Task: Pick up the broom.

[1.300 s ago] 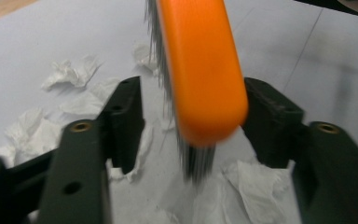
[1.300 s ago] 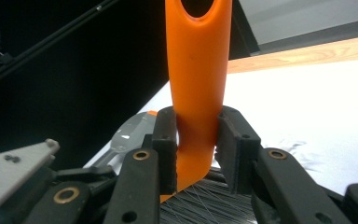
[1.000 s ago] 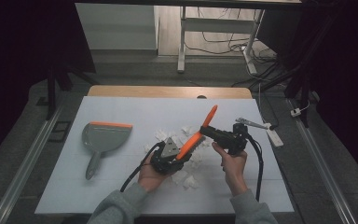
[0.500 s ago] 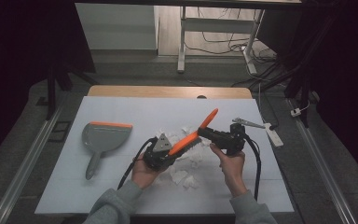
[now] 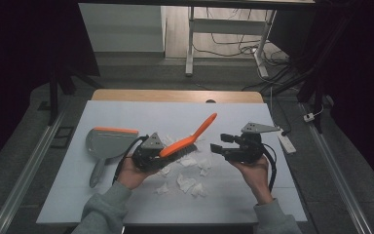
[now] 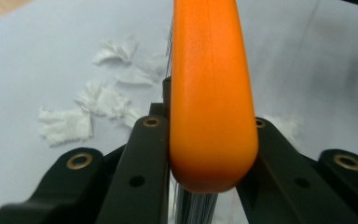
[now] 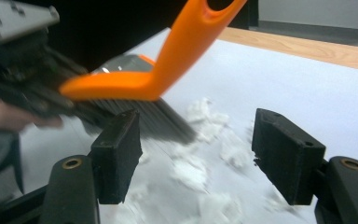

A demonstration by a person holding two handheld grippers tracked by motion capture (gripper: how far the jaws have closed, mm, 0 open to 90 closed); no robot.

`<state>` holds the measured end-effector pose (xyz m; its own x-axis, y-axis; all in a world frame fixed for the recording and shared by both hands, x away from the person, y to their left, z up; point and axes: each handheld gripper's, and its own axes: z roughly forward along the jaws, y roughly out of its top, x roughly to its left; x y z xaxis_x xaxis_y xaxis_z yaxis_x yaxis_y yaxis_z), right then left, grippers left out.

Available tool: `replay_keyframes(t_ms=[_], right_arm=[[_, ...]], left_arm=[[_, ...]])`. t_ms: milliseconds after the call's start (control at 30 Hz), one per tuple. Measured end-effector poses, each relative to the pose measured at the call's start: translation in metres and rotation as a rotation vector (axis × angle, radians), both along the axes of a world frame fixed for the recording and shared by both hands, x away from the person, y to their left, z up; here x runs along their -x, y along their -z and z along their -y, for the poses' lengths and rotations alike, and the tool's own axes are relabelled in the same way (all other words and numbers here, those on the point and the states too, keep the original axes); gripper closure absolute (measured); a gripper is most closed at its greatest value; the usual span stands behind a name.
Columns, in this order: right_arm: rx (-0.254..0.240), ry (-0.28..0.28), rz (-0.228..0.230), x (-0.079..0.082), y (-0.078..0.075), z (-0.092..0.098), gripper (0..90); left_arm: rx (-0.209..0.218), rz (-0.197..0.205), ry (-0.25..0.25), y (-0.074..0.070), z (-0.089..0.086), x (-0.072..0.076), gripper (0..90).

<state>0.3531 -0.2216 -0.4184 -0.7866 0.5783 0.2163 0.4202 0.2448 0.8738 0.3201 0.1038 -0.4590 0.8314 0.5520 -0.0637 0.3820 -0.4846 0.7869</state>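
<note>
An orange hand brush (image 5: 190, 139) with dark bristles slants up to the right over the table's middle. My left gripper (image 5: 168, 152) is shut on its head end. In the left gripper view both jaws press the sides of the orange brush back (image 6: 212, 93). My right gripper (image 5: 217, 147) hangs to the right of the brush and apart from it. Its jaws have just been opening, and in the right gripper view (image 7: 198, 154) nothing lies between them. The brush (image 7: 168, 60) is beyond them. Torn white paper scraps (image 5: 190, 183) lie under and in front of the brush.
A grey dustpan (image 5: 108, 144) with an orange edge lies at the left on the white table cover (image 5: 253, 204). A white remote-like object (image 5: 287, 142) sits at the right edge. Bare wood (image 5: 175, 95) runs along the far edge. Cables trail from both grippers.
The right gripper's jaws have parted and stand clear of the brush. The left gripper has carried the brush to the left and slightly up.
</note>
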Motion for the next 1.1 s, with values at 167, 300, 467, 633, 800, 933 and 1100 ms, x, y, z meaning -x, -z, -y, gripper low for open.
replay_keyframes(t_ms=[167, 300, 467, 633, 800, 933, 1100], right_arm=[[0.064, -0.015, 0.013, 0.004, -0.001, 0.008, 32.8], [0.108, -0.035, 0.03, 0.009, -0.003, 0.012, 30.9], [0.142, -0.051, 0.051, 0.012, -0.01, 0.014, 30.5], [0.188, -0.096, 0.071, 0.017, -0.017, 0.009, 29.3], [0.256, -0.159, 0.1, 0.025, -0.023, -0.006, 28.8], [0.321, -0.231, 0.08, 0.028, -0.021, -0.018, 29.1], [0.381, -0.268, 0.057, 0.028, -0.014, -0.029, 29.0]], left_arm=[[-0.057, -0.003, 0.034, -0.002, -0.002, 0.001, 78.9], [-0.105, -0.008, 0.07, -0.002, 0.0, 0.002, 78.9], [-0.152, -0.034, 0.112, -0.001, 0.001, 0.002, 78.8], [-0.178, -0.061, 0.141, 0.002, 0.005, 0.001, 78.9], [-0.232, -0.076, 0.215, 0.002, 0.015, 0.004, 78.8], [-0.251, -0.075, 0.249, 0.003, 0.025, 0.007, 78.9], [-0.298, -0.051, 0.297, 0.004, 0.035, 0.013, 78.9]])
